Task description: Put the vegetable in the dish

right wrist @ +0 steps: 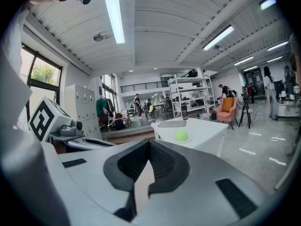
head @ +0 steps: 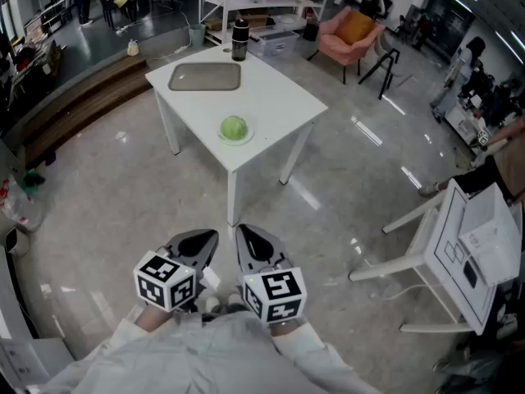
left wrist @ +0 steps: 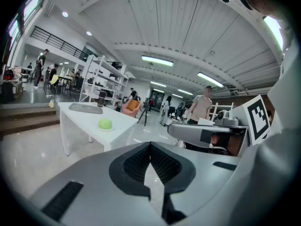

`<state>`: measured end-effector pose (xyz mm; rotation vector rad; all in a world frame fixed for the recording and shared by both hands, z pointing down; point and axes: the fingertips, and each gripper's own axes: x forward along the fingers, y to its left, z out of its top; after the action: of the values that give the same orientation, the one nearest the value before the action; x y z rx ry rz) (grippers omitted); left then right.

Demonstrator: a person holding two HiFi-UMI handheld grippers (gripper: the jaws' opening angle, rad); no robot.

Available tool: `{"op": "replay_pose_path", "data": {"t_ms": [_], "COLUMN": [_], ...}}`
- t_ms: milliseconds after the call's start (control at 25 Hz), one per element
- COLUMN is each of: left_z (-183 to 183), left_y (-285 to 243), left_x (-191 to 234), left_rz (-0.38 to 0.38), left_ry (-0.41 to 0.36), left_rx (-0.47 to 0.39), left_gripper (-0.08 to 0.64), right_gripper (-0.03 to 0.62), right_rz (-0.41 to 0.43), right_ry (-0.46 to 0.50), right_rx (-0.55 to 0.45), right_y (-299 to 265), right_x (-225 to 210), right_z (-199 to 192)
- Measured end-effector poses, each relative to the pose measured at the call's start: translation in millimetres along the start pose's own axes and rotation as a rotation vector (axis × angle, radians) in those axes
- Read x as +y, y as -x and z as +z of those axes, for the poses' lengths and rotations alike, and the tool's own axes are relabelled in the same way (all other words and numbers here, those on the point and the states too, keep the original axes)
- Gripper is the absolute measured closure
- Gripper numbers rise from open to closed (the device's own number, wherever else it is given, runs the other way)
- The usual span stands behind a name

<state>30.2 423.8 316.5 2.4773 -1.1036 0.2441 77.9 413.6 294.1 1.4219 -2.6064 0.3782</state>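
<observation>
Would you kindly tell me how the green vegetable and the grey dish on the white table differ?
The green vegetable is round and domed; the grey dish is flat and rectangular. The vegetable covers less of the table than the dish. The vegetable lies nearer the person, the dish farther, by the dark bottle. Both rest on the white table, apart.

**Two claws, well short of the desk**

A white desk (head: pixel 279 97) carries a green cabbage (head: pixel 234 127) near its front edge, a grey tray (head: pixel 205 76) behind it and a black bottle (head: pixel 239 39) at the far edge. The left claw (head: pixel 202 243) and right claw (head: pixel 248 240) hover side by side over the glossy floor (head: pixel 344 212).
</observation>
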Motion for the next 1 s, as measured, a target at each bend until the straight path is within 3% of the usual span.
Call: {"op": "replay_pose_path", "data": {"t_ms": [280,520,760,1000], "left_z": [4.5,2.8,7.4,0.1], "left_y": [0.8,-3.0,-10.3,-24.2], "left_x": [-6.2,-6.9,-6.2,5.5], "left_rz": [-0.009,-0.018,-0.020,0.039], "left_ry": [-0.039,-0.027,-0.001,0.001], "left_rx": [0.007,0.011,-0.006,0.012], "left_gripper": [0.552,0.552,0.552,0.552], "right_gripper": [0.580,0.580,0.578,0.578], "right_rz": [0.005,-0.014,-0.005,0.022], "right_ry": [0.000,-0.004,-0.081,-0.066], "right_rx": [0.025,0.023,-0.003,0.023], "right_y": [0.7,2.5,1.4,-4.5], "right_x": [0.4,-6.9,-19.2,-35.6], "right_z": [-6.0,-6.3,-3.8,-11.0]}}
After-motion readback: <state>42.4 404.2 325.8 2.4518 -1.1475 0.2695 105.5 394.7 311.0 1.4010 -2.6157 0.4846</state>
